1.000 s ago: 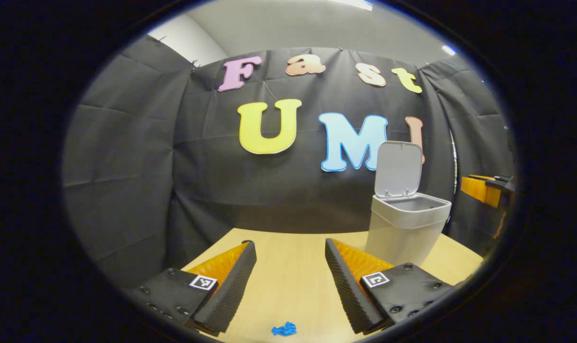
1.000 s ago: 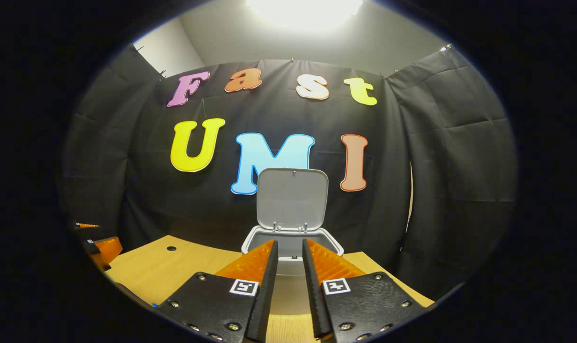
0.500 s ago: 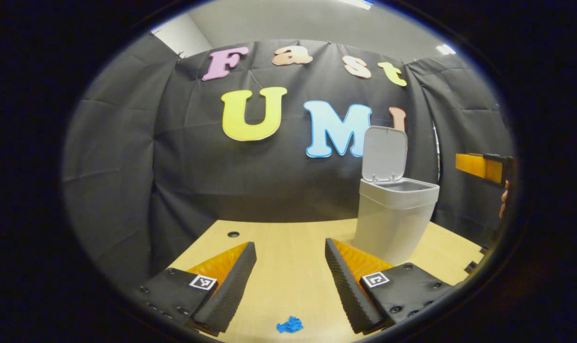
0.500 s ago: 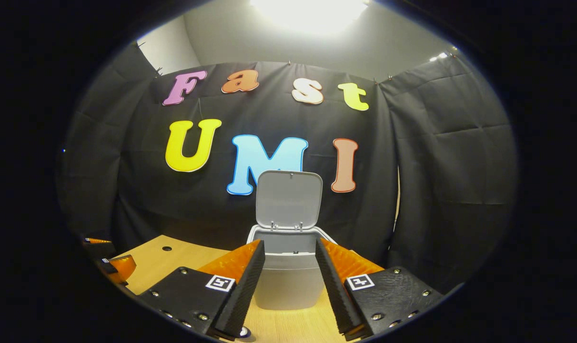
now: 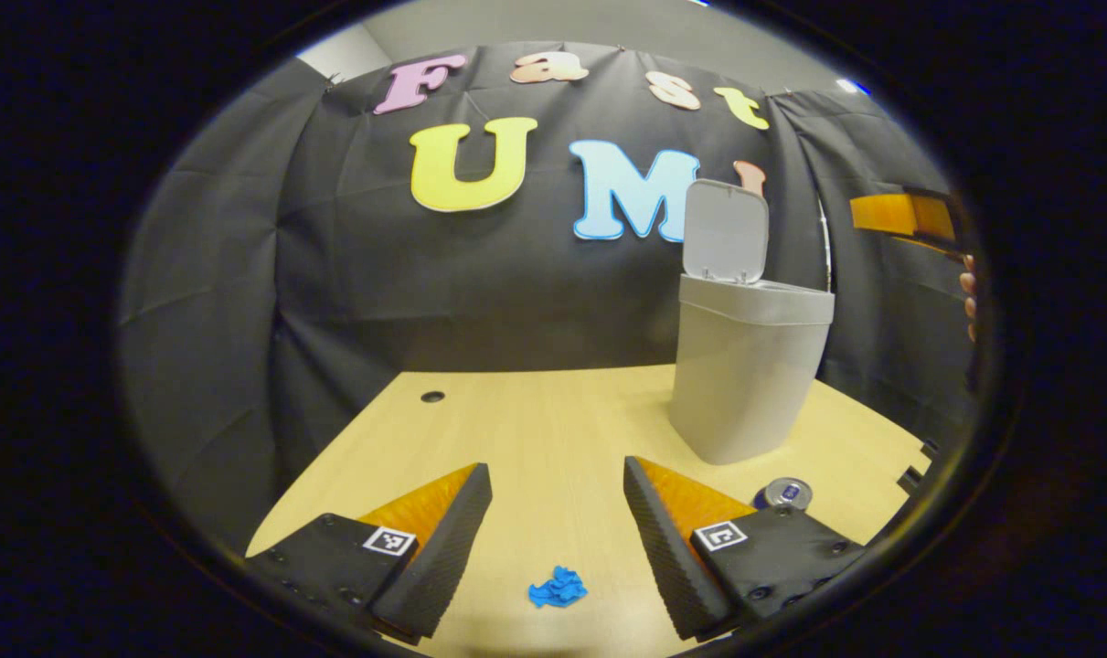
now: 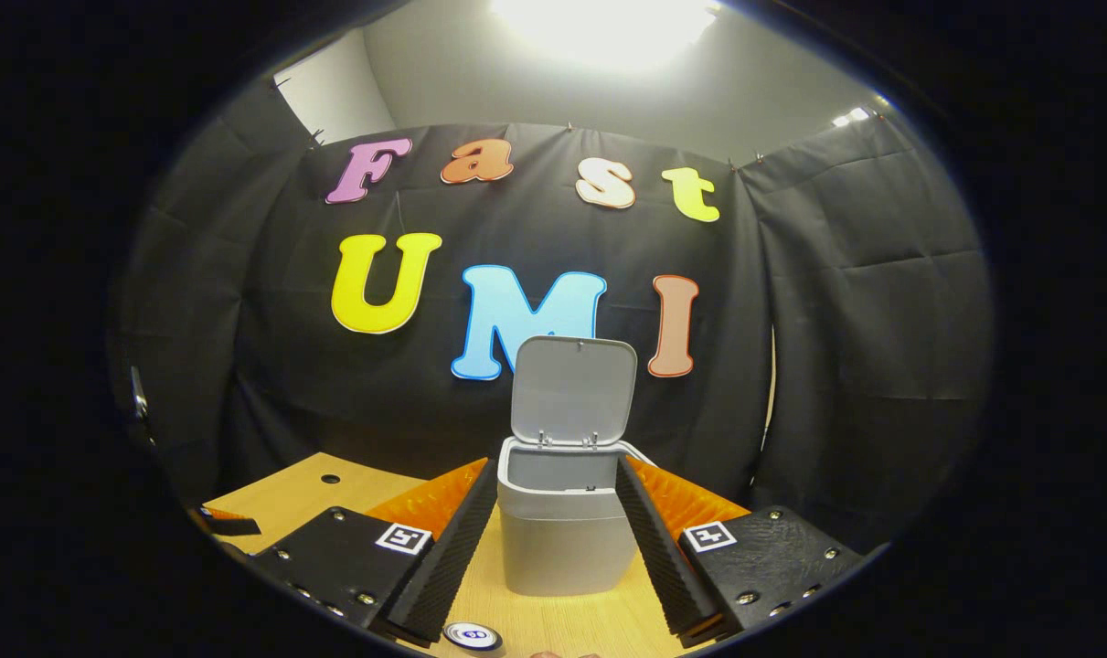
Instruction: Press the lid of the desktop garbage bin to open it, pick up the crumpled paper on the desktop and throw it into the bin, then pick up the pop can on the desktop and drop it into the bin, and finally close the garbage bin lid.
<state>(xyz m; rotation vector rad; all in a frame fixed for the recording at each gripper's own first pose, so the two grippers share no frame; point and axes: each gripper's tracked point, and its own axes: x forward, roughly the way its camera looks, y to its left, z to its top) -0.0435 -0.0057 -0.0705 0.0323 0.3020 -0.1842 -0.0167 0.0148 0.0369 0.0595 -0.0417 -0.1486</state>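
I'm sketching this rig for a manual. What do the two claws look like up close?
Each claw, left and right, has two wedge-shaped fingers with ribbed inner faces. They sit on black textured plates with screws, each carrying a small square black-and-white marker.

Each gripper, the left gripper and the right gripper, has two wedge-shaped fingers with ribbed inner faces. Behind them sit flat plates with small screws. Each plate carries a square black-and-white marker.

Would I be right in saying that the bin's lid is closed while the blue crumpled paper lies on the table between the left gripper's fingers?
Not quite: the lid of the bin stands open, as the left gripper view shows. The blue crumpled paper does lie on the table between the left gripper's fingers.
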